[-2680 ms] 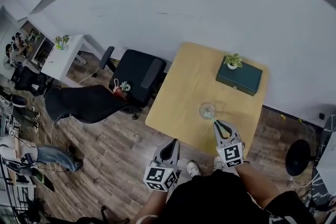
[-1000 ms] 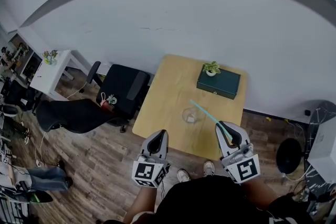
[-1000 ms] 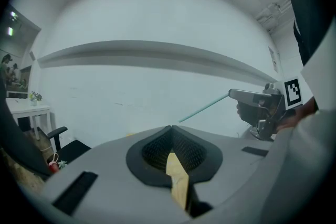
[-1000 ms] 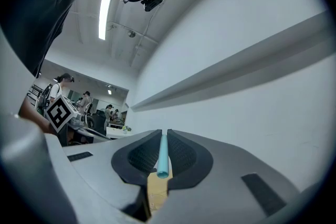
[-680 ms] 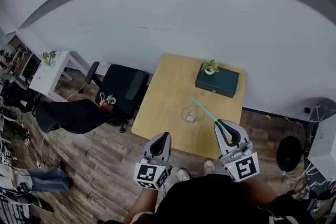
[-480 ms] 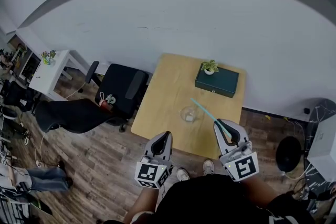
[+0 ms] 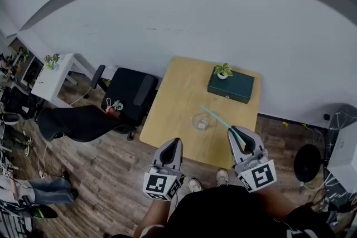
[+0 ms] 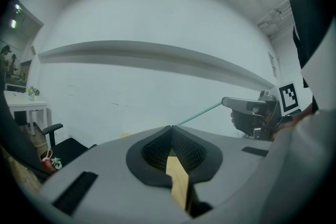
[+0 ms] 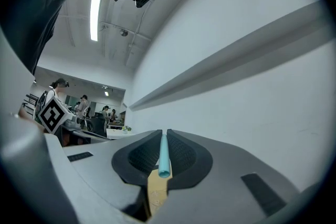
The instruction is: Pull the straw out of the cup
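A clear glass cup [image 7: 201, 121] stands on the wooden table [image 7: 173, 100], near its front edge. My right gripper [image 7: 235, 132] hovers off the table's front right and is shut on one end of a light blue straw [image 7: 218, 120]. The straw slants up-left through the air, its free end above the cup and outside it. In the right gripper view the straw [image 9: 163, 157] lies pinched between the pads. My left gripper [image 7: 174, 143] is shut and empty, held in front of the table. From the left gripper view [image 8: 171, 128] the straw [image 8: 199, 113] and right gripper [image 8: 251, 110] show at right.
A dark green box [image 7: 231, 88] with a small potted plant [image 7: 223, 70] sits at the table's far right. A black office chair [image 7: 134, 92] stands left of the table, with a white side table [image 7: 53, 72] further left. The white wall runs behind.
Since the earliest frame my right gripper has drawn back from the cup with the straw, which now hangs outside it. Over the last second both grippers have barely moved.
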Tool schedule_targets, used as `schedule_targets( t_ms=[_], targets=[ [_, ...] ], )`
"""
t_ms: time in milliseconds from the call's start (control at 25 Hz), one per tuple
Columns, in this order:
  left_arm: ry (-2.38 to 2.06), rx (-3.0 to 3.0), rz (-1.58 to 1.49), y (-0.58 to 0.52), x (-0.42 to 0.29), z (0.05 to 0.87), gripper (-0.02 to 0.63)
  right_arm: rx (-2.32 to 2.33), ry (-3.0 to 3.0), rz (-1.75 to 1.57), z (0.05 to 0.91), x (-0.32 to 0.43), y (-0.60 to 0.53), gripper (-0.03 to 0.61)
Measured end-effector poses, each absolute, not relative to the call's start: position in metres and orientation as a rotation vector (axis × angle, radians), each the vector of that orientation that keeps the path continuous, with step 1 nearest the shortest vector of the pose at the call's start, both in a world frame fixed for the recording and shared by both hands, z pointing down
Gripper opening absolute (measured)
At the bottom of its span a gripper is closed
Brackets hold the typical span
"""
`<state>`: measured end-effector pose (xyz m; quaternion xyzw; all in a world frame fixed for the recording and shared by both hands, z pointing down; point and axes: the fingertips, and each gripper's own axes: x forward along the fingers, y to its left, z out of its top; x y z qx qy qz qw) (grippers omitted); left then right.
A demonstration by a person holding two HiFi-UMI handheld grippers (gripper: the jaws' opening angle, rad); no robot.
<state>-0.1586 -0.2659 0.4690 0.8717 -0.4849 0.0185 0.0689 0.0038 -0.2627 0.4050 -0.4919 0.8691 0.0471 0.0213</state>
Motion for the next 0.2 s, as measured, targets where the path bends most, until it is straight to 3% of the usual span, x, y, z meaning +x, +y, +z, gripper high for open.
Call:
schedule_targets(
  t_ms=[200],
  targets=[
    [-1.429,2.629,0.073,-0.2606,-0.1486,0.4743,0.020,-1.542,2.683,0.136,0.4081,0.0102,-0.2635,0.044]
  ],
)
